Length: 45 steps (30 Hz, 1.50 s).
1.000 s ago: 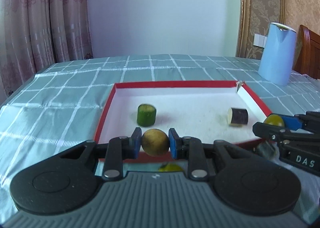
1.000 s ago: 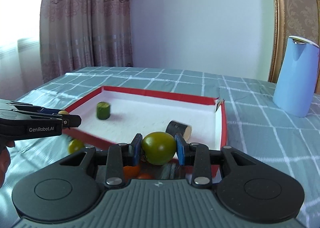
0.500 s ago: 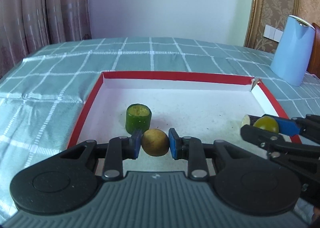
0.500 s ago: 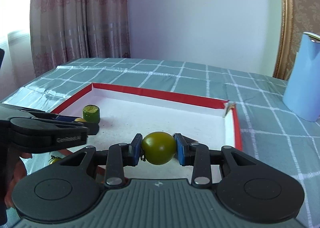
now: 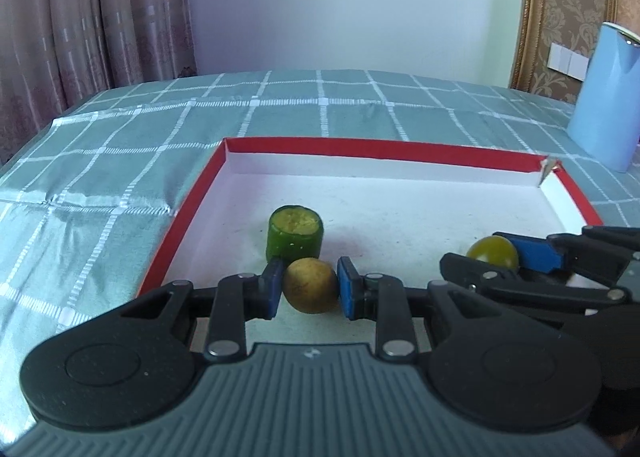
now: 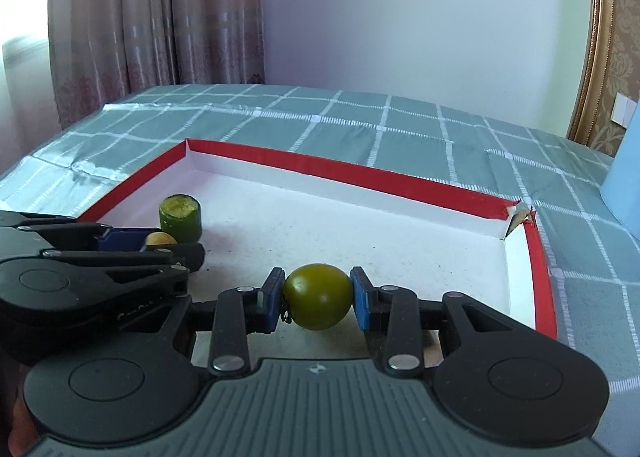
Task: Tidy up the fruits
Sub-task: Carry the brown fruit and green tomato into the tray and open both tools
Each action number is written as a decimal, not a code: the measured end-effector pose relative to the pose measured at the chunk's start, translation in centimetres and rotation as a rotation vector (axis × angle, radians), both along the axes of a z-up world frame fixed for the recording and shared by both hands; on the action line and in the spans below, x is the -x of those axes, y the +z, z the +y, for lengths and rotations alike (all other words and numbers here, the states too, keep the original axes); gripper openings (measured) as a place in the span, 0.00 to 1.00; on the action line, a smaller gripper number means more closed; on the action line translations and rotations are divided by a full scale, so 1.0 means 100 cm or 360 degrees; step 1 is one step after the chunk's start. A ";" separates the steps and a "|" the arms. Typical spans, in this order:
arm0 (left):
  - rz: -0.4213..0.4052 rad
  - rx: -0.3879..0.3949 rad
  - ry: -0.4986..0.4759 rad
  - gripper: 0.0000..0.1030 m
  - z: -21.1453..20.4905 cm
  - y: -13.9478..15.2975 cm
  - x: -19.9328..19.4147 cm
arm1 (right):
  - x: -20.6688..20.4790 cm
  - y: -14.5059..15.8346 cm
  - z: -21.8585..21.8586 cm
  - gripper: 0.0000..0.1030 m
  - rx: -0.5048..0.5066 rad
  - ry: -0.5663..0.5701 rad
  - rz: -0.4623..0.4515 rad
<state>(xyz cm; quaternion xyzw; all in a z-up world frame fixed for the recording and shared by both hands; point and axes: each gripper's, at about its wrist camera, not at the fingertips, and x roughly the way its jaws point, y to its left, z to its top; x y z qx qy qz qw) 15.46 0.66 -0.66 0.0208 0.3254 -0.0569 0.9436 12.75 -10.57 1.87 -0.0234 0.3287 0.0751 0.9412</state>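
While left claw (image 5: 310, 289) grips tan fruit (image 5: 311, 285), right claw (image 6: 317, 299) grips green tomato (image 6: 319, 295), long axis sideways

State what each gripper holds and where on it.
Left gripper: a small round tan-yellow fruit, pinched across its sides by the blue pads. Right gripper: a round olive-green fruit, likewise clamped across its middle.

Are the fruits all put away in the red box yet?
Not yet. A green chunk already sits in the red box. The left tool grips a brownish fruit and the right tool grips a green fruit, both over the box floor. Both must be let go; other fruit isn't visible.
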 end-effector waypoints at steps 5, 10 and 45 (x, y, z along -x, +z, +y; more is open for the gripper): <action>-0.0018 -0.0024 -0.0002 0.26 -0.002 -0.002 0.001 | -0.001 -0.004 0.000 0.33 -0.0003 0.0001 0.0038; -0.0026 -0.0021 -0.0001 0.27 -0.001 -0.003 0.001 | -0.001 -0.004 -0.002 0.34 -0.0027 -0.0002 0.0039; -0.0129 -0.0048 0.0083 0.87 0.015 0.001 0.033 | 0.033 0.005 -0.018 0.66 -0.0119 -0.0041 -0.0041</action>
